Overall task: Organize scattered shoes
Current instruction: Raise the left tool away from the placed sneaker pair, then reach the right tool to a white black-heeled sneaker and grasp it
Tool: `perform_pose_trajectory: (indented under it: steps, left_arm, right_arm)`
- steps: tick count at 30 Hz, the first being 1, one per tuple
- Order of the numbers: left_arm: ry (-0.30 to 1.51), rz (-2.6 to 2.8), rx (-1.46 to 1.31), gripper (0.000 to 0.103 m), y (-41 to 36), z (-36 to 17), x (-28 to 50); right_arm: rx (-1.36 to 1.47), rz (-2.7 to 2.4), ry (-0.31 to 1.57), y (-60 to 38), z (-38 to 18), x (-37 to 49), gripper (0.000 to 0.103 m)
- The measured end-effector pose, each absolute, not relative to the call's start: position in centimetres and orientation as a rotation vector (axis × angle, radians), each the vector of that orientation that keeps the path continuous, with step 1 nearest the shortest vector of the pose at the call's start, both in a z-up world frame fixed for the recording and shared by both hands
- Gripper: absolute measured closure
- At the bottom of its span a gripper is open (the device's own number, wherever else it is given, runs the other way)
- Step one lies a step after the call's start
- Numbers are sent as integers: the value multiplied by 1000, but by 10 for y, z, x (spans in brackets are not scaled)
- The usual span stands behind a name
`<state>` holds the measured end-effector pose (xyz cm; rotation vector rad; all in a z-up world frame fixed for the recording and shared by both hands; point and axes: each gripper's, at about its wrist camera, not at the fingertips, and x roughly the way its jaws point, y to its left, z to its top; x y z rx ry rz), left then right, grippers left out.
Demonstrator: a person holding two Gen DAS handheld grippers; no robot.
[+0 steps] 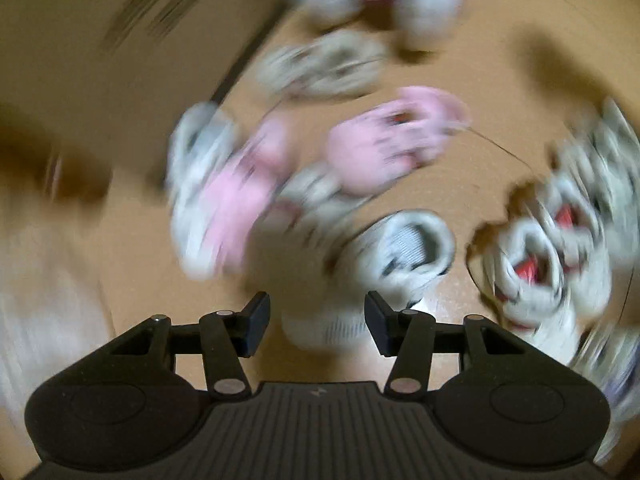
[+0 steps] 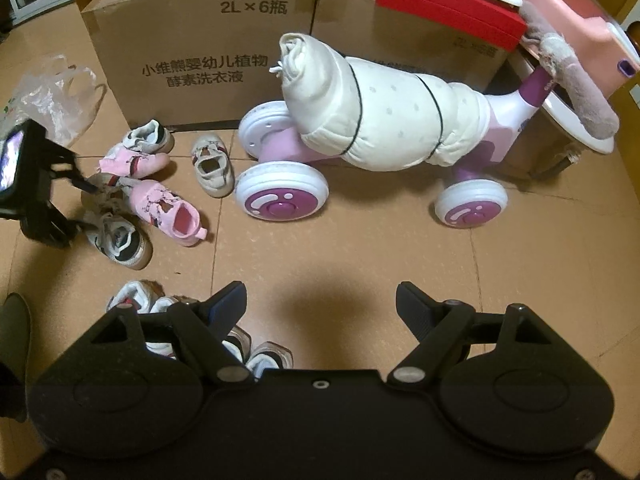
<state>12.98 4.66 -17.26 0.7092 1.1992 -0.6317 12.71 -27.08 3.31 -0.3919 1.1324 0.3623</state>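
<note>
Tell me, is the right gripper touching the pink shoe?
Apart. The right wrist view shows the right gripper open over bare floor, with the pink shoe lying well off to its left.

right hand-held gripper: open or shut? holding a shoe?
Open. In the right wrist view the right hand-held gripper has its jaws spread wide, with only bare floor and a shadow between them. No shoe is held.

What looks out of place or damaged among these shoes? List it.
The pink shoe nearest the ride-on toy has a cracked, peeling upper. Its mate lies apart, overlapping a white sneaker. The pairs are jumbled and point different ways. The left wrist view is too blurred to add more.
</note>
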Motion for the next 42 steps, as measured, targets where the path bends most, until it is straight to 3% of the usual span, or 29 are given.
perform_pose_trajectory:
  steps: [6,11,13,15,18,22,25,32,42]
  left_arm:
    - [1166,-803,780,52,9,-181,142]
    - [1274,-796,677,52,18,-151,144]
    - [1291,-752,626,52,26,-123,140]
    - [1290,-693,571,52,33,-94,135]
    - [1264,-609,458,52,51,-37,118]
    - [1116,-594,487,51,74,47,69]
    - [1047,-542,458,42,93,72,48]
    - [1195,-586,720,42,98,34,37]
    - [1134,-554,742,42,114,49,40]
  right_arm:
    - [-235,410,1181,-259,12,128,20]
    - [38,463,1290,-223,-35,142,22]
    - [138,474,1305,-208,-52,146,27]
    - [190,476,1322,-188,-74,144,40]
    - [206,465,1357,-158,-109,133,50]
    - [216,440,1402,-136,-144,114,50]
    - [257,396,1408,-114,-174,101,51]
    - [264,322,1363,-88,-200,103,53]
    - [241,223,1322,-68,-230,118,53]
